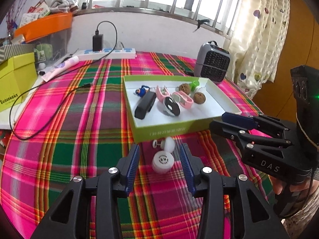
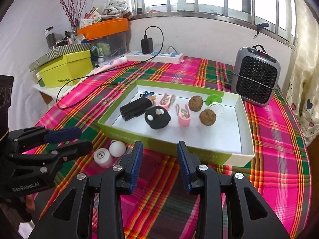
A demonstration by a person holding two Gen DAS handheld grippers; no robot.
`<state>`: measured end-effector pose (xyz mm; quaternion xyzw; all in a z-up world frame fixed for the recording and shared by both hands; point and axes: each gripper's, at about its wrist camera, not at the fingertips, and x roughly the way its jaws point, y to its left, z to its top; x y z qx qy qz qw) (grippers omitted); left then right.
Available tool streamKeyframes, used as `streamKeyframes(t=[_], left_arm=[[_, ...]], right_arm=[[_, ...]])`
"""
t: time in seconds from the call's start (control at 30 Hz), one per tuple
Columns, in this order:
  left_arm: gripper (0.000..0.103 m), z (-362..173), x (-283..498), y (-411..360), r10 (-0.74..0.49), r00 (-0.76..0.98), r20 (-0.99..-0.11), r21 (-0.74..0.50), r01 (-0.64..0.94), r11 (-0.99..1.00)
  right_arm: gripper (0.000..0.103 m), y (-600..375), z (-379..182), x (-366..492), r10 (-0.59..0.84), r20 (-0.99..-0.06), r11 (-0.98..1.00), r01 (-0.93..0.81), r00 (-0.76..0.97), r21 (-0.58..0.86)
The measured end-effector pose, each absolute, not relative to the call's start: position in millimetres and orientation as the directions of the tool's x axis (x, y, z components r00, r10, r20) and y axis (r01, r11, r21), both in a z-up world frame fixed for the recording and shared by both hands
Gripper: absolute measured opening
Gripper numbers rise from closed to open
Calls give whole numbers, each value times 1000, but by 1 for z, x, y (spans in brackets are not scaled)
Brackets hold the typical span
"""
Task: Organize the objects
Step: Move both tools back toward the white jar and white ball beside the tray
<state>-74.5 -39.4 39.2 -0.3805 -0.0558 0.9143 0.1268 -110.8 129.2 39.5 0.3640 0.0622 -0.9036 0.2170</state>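
Note:
A shallow green box lid [image 1: 169,129] [image 2: 245,137] lies on the plaid tablecloth. It holds a black block [image 1: 145,104] [image 2: 135,108], a black round piece [image 1: 171,106] [image 2: 157,118], two pink clips [image 1: 184,98] [image 2: 183,114], two walnuts [image 1: 198,97] [image 2: 207,117], a green piece [image 2: 213,99] and a blue charm [image 1: 141,91]. In front of the lid, a small white jar [image 1: 163,161] [image 2: 102,156] and a white ball piece [image 1: 168,143] [image 2: 117,148] lie on the cloth. My left gripper [image 1: 159,155] [image 2: 82,139] is open, its fingers either side of the jar, apart from it. My right gripper [image 2: 159,155] [image 1: 216,121] is open and empty, near the lid's front edge.
A grey heater [image 1: 212,62] [image 2: 256,77] stands behind the lid at the right. A power strip with charger [image 1: 107,52] [image 2: 155,55] and a black cable [image 1: 45,99] lie at the back left. Yellow-green boxes [image 1: 14,79] [image 2: 65,69] stand at the left edge.

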Motion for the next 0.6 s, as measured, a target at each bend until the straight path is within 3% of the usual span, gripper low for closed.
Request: streamKeyframes(t=[0.6], left_arm=[[40, 15, -82, -25, 277, -624, -730, -203, -190, -961]], right_arm=[[37, 133, 32, -103, -353, -695, -898, 435, -626, 65]])
